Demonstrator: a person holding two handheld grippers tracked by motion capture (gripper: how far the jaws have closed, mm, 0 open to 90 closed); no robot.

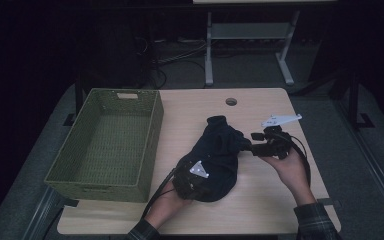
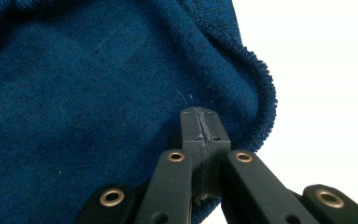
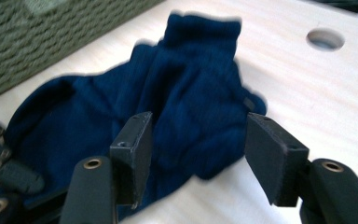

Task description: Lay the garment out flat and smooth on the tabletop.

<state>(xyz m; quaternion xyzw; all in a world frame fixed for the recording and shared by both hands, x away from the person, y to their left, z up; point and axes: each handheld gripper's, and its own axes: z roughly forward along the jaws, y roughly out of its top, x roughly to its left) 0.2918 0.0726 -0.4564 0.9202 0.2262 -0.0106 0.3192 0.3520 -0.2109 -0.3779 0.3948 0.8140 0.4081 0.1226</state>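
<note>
Dark blue knitted garment (image 1: 216, 152) bunched in a heap on the light wooden surface (image 1: 260, 200), just right of the green woven basket (image 1: 150, 150) and near the round hole (image 1: 231, 101) in the surface. Left hand-held gripper (image 1: 192, 175) at the near edge of the heap, a grey three-cornered plate on top, held by the left hand (image 1: 167, 202). In the left gripper view, jaws pressed tight together with blue threads caught along the seam between them and the ribbed edge of the cloth (image 2: 98, 93) curling just past their tips – whether a fold is actually pinched, impossible to tell. Right hand-held gripper (image 1: 252, 146) at the heap's right side, cradled in the right hand (image 1: 290, 167), cable looping over the wrist. In the right gripper view, jaws spread wide – the left one against the cloth (image 3: 186, 93), the right one apart from it over bare wood. Basket wall (image 3: 37, 42) visible beyond the heap.
</note>
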